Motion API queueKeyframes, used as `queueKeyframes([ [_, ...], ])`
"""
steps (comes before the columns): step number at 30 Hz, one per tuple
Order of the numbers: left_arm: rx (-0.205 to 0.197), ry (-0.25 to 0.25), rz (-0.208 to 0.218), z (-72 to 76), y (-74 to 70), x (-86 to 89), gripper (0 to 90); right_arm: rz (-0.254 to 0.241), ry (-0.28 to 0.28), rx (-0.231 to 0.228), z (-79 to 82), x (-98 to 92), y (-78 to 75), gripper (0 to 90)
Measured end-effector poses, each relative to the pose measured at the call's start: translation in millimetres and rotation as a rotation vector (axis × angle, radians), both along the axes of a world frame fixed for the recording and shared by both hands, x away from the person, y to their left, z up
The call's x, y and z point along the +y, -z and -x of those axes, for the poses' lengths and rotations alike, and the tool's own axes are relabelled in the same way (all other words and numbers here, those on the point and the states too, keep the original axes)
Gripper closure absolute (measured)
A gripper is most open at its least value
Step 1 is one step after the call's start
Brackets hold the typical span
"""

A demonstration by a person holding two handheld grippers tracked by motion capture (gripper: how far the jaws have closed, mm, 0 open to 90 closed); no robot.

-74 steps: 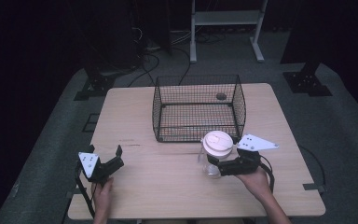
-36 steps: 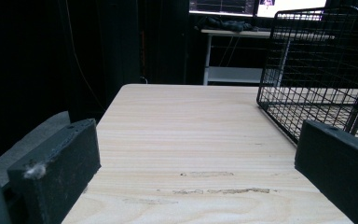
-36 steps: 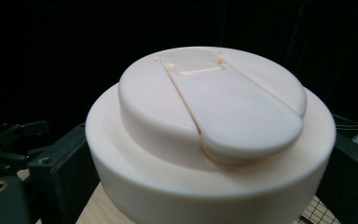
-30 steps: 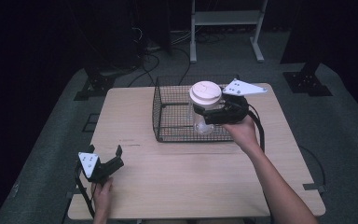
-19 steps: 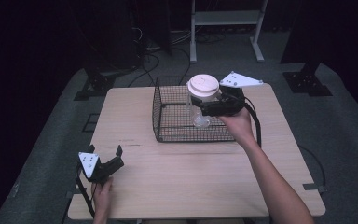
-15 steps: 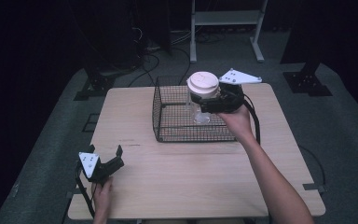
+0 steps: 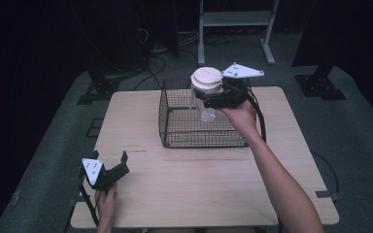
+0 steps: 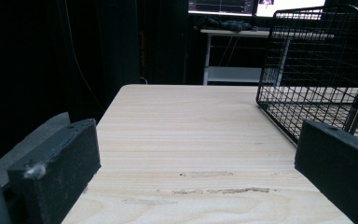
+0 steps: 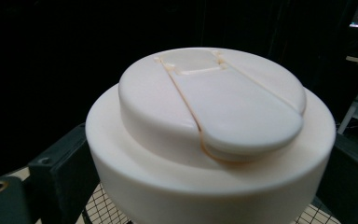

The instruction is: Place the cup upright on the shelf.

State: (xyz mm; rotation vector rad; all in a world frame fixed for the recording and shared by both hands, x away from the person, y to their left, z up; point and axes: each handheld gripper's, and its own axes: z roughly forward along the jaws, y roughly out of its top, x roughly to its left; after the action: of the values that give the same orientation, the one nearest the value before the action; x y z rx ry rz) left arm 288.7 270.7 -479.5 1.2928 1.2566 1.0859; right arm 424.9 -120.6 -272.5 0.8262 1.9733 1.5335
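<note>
My right gripper [image 7: 212, 98] pinches a clear jar [image 7: 207, 102] just under its white lid [image 7: 206, 78], one black jaw on each side, holding it upright above the open top of the black wire basket [image 7: 175, 127], toward the basket's far side. In the right gripper view the lid [image 9: 209, 126] sits close between my jaws; I read no label or writing on it. My left gripper [image 7: 110, 170] rests near the table's [image 7: 199, 184] front left corner, jaws spread on nothing, well apart from the basket [image 8: 317, 70].

High cam looks down; gripper cams low – all share wire basket [image 7: 201, 119].
</note>
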Motion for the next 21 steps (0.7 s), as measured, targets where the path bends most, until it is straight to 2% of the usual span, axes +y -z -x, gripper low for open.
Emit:
queueKeyframes([
  [13,0.000,0.001,-0.001,0.0,0.0,0.1,0.0,-0.004,0.029,0.011,-17.8,3.0,4.0,4.7],
  [21,-0.003,0.002,0.002,0.2,0.1,0.2,0.0,0.002,0.038,0.023,-28.4,7.4,11.7,4.6],
])
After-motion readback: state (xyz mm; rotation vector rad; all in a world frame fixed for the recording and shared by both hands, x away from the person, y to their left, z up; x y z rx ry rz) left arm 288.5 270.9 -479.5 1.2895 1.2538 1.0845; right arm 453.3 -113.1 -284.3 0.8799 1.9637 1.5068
